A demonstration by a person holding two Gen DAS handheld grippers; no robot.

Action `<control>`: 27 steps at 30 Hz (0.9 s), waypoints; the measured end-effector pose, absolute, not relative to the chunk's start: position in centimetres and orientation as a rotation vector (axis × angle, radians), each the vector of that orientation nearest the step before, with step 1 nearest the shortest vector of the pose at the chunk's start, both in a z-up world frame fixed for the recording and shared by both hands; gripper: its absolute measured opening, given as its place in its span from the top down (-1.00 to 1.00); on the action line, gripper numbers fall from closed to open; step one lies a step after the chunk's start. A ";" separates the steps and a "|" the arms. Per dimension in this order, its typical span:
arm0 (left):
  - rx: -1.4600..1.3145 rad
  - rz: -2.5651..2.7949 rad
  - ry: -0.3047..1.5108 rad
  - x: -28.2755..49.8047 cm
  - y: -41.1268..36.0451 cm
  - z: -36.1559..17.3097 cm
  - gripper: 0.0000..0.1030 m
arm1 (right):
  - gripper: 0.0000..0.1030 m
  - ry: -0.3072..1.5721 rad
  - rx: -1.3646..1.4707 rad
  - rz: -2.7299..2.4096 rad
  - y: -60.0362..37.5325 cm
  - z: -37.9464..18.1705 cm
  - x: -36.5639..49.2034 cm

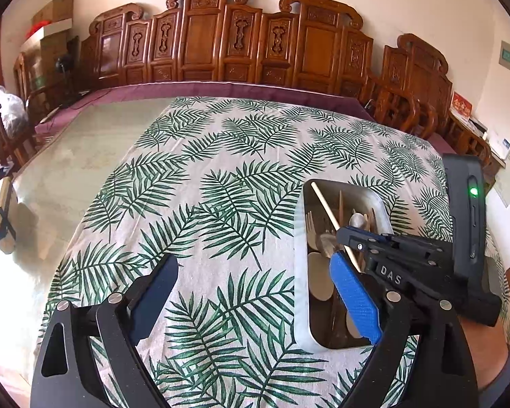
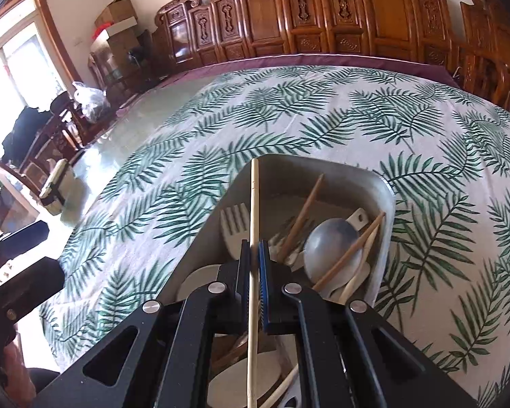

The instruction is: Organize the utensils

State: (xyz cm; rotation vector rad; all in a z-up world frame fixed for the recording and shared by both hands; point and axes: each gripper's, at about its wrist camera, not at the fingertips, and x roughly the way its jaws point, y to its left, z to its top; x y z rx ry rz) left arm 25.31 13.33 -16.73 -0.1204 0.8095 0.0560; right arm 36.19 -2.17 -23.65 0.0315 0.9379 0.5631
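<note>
Right gripper [image 2: 254, 265] is clamped on a pale chopstick [image 2: 254, 200], which you hold over the metal tray [image 2: 387, 200] with its far tip above the tray's far left corner. Left gripper [image 1: 255, 292] hangs released and empty above the leaf-print tablecloth [image 1: 200, 156], just beside the tray's left rim. You appear to be at the step of placing one chopstick among the forks, spoons and brown chopsticks [image 2: 302, 217] already in the tray. For the next move, lower the chopstick along the tray's long side, then release it. Keep clear of the raised rim. Open cloth lies left of the tray and beyond it; the table's far edge is well apart.
</note>
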 end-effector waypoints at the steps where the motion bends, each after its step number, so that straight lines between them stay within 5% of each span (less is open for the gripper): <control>1: -0.119 0.057 0.811 25.3 13.3 -16.8 -0.70 | 0.88 0.941 0.030 0.558 -2.2 -23.7 36.4; 10: -0.117 0.059 0.814 25.4 13.2 -16.9 -0.70 | 0.83 0.950 0.015 0.589 -1.8 -23.8 36.7; 15: -0.114 0.061 0.817 25.5 13.1 -17.0 -0.70 | 0.60 0.906 -0.026 0.599 -1.8 -22.8 35.7; 21: -0.105 0.059 0.822 25.7 12.8 -17.3 -0.70 | 0.08 0.834 -0.040 0.591 -3.7 -20.6 34.3; 23: -0.103 0.058 0.821 25.7 12.7 -17.3 -0.77 | -0.32 0.805 -0.049 0.567 -4.6 -19.7 33.9; 27: -0.091 0.053 0.810 25.6 12.1 -17.2 -0.85 | -0.75 0.770 -0.049 0.529 -6.4 -18.7 33.0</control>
